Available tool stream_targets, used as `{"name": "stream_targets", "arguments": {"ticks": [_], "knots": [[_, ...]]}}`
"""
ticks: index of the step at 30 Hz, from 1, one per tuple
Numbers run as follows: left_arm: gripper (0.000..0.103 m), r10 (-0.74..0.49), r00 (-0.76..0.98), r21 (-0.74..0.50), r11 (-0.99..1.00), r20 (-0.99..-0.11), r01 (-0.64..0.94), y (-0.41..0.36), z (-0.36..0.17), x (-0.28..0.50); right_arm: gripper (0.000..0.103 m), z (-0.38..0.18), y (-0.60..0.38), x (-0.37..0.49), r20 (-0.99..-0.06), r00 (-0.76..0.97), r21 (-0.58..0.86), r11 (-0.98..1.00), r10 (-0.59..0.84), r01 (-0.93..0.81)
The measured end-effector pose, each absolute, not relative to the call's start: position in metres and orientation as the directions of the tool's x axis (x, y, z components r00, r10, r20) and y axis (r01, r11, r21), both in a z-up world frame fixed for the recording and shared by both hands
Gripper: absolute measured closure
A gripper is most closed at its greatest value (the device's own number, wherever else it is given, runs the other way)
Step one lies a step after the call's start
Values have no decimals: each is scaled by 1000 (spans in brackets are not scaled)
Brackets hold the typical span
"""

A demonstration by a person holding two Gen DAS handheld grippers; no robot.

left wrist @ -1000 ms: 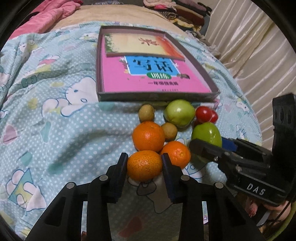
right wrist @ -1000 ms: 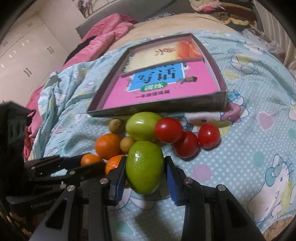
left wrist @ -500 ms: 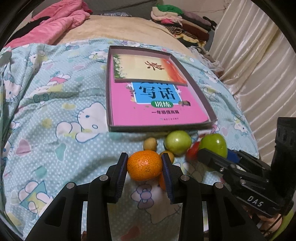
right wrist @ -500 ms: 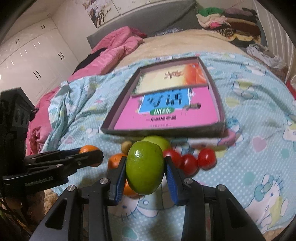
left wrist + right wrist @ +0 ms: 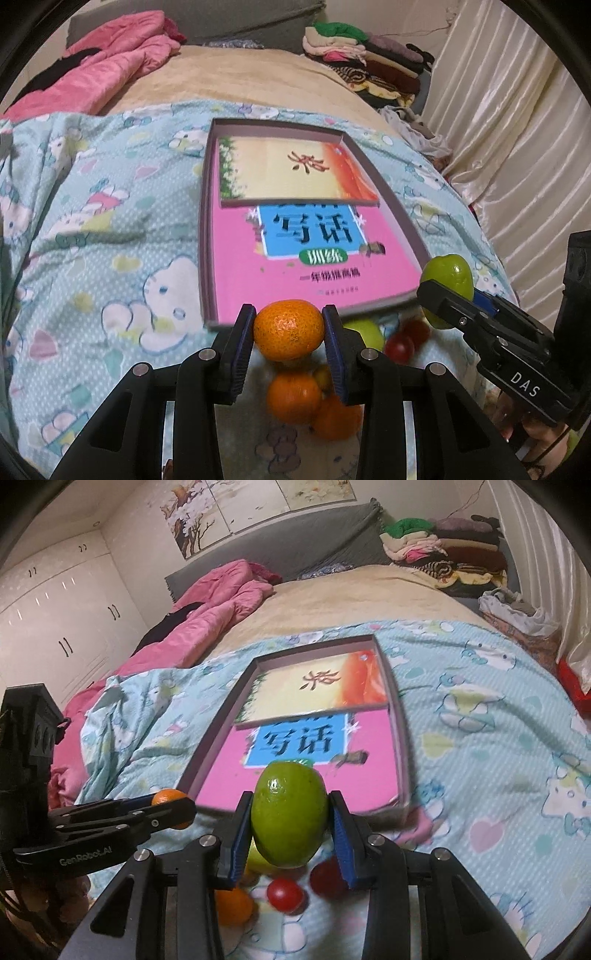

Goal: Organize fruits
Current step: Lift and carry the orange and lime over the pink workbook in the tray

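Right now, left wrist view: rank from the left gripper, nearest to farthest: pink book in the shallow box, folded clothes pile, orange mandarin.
1. Orange mandarin: clamped in the left gripper.
2. Pink book: just ahead, in the shallow box, near half.
3. Folded clothes pile: far end of the bed, upper right.

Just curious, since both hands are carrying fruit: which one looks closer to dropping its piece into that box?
Probably the right. Its green fruit already overlaps the box's near edge, seen from the right gripper. The left gripper's orange looks just short of it.
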State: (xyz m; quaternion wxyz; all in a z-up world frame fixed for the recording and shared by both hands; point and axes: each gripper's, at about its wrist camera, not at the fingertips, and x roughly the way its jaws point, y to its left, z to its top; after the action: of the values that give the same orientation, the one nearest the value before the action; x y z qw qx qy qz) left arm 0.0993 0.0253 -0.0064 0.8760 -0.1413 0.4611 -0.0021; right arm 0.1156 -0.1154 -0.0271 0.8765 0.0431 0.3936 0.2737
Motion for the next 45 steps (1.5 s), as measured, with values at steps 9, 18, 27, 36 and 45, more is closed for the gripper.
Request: {"name": "stream_targets", "arguments": {"ticks": [9,18,27,36,45], "knots": [[65,-104,591,-226,965,-800,-135,26,-11,120,63,-29,-114,142,-673,583,213,874,455,-437],[65,-91,592,-226,961,-801,-159,36,-26,137,63,-39,-105,165,-696,600,126,890,394,-439],[65,-62,581,-186,970,-811,-157,33,-43,145,63,-54,-95,166,-735,577,60,882,357,-468],[65,-42,591,-157,977,-806,-145,31,-44,146,63,-63,-91,167,-756,562,34,878,335,-478],[65,-37,591,-148,979,-806,-141,29,-45,146,63,-68,-86,165,-758,576,-19,873,306,-488]]}}
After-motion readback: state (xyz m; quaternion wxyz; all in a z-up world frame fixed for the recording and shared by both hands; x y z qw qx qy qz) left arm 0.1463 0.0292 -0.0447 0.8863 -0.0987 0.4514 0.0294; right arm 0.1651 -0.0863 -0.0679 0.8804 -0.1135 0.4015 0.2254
